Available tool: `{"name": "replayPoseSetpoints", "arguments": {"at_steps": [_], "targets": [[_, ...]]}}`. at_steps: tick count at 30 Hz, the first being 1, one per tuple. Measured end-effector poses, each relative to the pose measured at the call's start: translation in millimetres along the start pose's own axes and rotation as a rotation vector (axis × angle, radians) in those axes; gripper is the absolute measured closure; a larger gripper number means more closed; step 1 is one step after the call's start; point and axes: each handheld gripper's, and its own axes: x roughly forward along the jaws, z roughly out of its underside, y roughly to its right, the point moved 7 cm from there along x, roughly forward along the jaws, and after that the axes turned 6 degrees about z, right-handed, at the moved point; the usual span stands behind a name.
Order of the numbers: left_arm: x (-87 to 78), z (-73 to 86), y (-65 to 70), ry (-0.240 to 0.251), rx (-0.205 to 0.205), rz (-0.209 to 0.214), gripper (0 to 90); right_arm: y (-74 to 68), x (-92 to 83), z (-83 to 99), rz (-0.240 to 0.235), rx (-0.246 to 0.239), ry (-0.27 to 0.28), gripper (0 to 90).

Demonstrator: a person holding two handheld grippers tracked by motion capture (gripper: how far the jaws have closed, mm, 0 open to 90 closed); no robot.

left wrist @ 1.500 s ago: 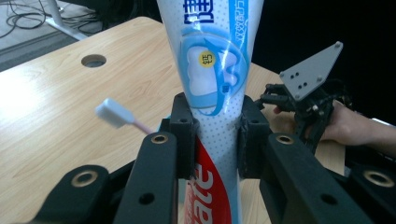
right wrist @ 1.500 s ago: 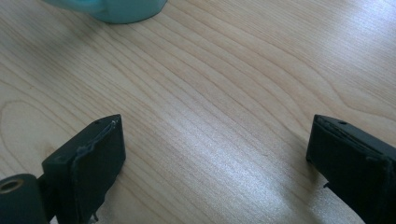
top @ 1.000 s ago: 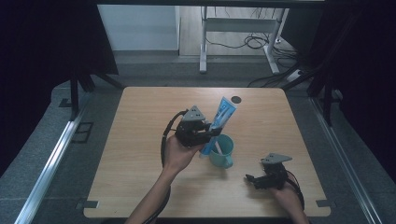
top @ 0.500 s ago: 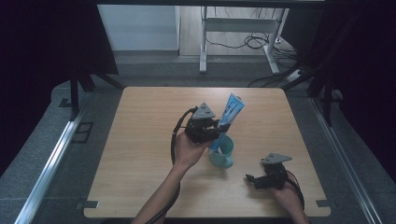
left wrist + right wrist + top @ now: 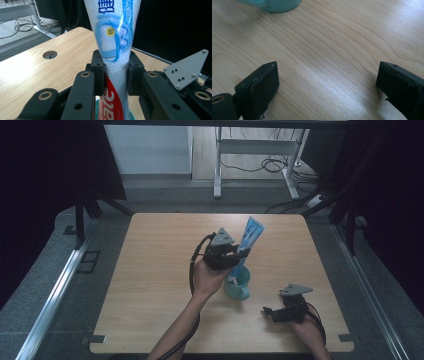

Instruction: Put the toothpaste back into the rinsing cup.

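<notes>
A blue, white and red toothpaste tube (image 5: 248,238) stands nearly upright with its cap end down inside a teal mug (image 5: 237,284) near the table's middle. My left gripper (image 5: 231,256) is shut on the tube's lower half; in the left gripper view both pads press the tube (image 5: 115,50) from either side. My right gripper (image 5: 269,312) rests low on the table at the front right, open, with bare wood between its jaws (image 5: 327,82). The mug's base (image 5: 277,4) lies at the top edge of the right gripper view.
The wooden table (image 5: 150,270) has a round cable hole (image 5: 49,54) near its far edge. A desk frame and cables (image 5: 260,160) stand on the floor beyond. Dark curtains flank both sides.
My left gripper carried the tube rightward and a little down, bringing it from leaning to nearly upright over the mug. The right gripper stayed put.
</notes>
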Motion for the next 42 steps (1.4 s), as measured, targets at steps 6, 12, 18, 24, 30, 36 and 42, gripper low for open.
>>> {"name": "replayPoseSetpoints", "arguments": {"at_steps": [6,12,18,24,30,36,42], "targets": [[5.2,4.5,-2.9,0.005,-0.006,-0.006,72.6,0.1,-0.1,0.0,0.000,0.000,0.000,4.4],[10.8,12.6,-3.9,-0.004,-0.004,-0.012,72.6,0.0,-0.1,0.0,0.000,0.001,0.000,4.4],[16.0,20.7,-2.9,-0.009,-0.004,-0.013,72.6,0.0,-0.1,0.0,0.000,0.000,0.000,4.4],[21.4,30.4,-2.9,-0.020,-0.006,-0.020,72.5,0.0,-0.1,0.0,0.000,0.001,0.000,4.4],[25.3,38.8,-3.2,-0.022,-0.015,-0.025,72.4,-0.1,-0.1,0.0,-0.001,0.001,0.000,4.4],[27.8,45.9,-3.4,-0.022,-0.019,-0.029,72.2,-0.1,-0.2,0.0,-0.002,0.002,-0.001,4.4],[30.7,52.9,-4.1,-0.027,-0.028,-0.029,72.1,-0.1,-0.2,0.0,-0.002,0.001,-0.001,4.4]]}}
